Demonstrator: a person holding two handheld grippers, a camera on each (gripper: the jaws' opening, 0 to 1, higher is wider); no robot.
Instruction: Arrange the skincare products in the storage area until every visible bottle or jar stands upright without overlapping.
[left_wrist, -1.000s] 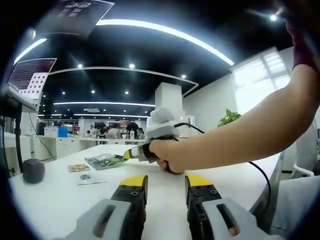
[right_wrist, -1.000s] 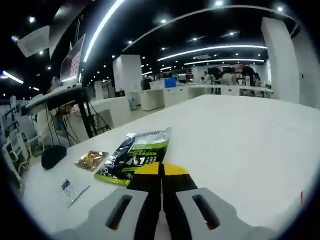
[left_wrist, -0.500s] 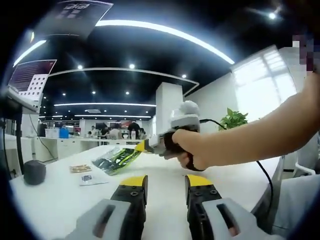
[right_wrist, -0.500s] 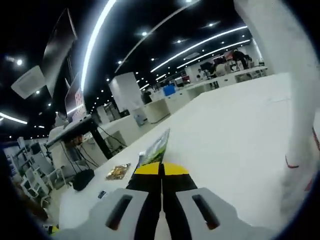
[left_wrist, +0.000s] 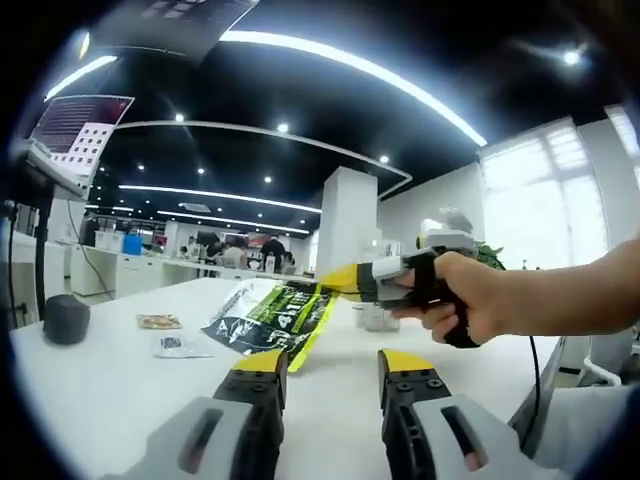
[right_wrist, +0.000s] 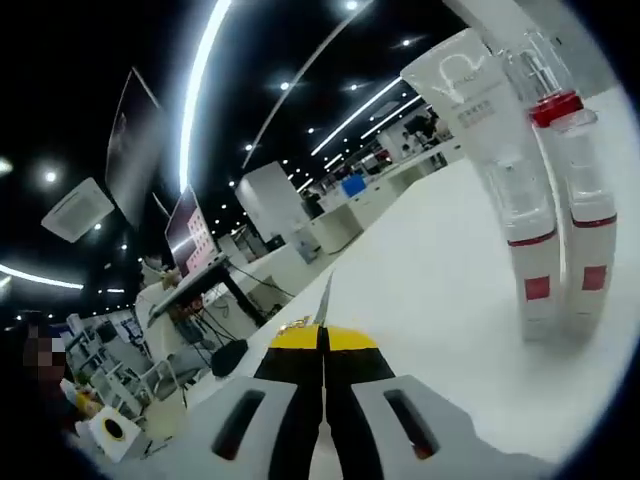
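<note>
Since a second ago the right hand-held gripper (left_wrist: 345, 282) has lifted the green-and-black sachet (left_wrist: 268, 317) off the desk (left_wrist: 100, 385) and carried it up and to the right; it was lying flat on the white top then, and now it hangs in the air above the desk, tilted, with one corner caught in the yellow tips. In the left gripper view a person's hand (left_wrist: 462, 303) wraps the handle of that gripper, forearm running off to the right. In the right gripper view the right hand-held gripper (right_wrist: 322, 340) has its yellow-tipped jaws pressed together on the sachet (right_wrist: 324, 300), which is seen edge-on as a thin sliver rising from between them.

The left hand-held gripper (left_wrist: 333, 368) sits low over the desk, jaws spread apart with nothing between them, just below the hanging sachet.

Taking the sachet as the landmark: in the left gripper view, a small clear packet (left_wrist: 174, 347) lies on the desk just to its left, a small brown packet (left_wrist: 158, 322) a little beyond that, and a dark rounded object (left_wrist: 66, 320) further left near the desk edge. Just to the sachet's right, a clear jar (left_wrist: 378, 318) stands on the desk behind the hand.

In the right gripper view, well to the right of the sachet, two tall clear bottles with red bands (right_wrist: 560, 200) stand upright on the desk, touching side by side, a white tube (right_wrist: 470, 90) upright against them.
</note>
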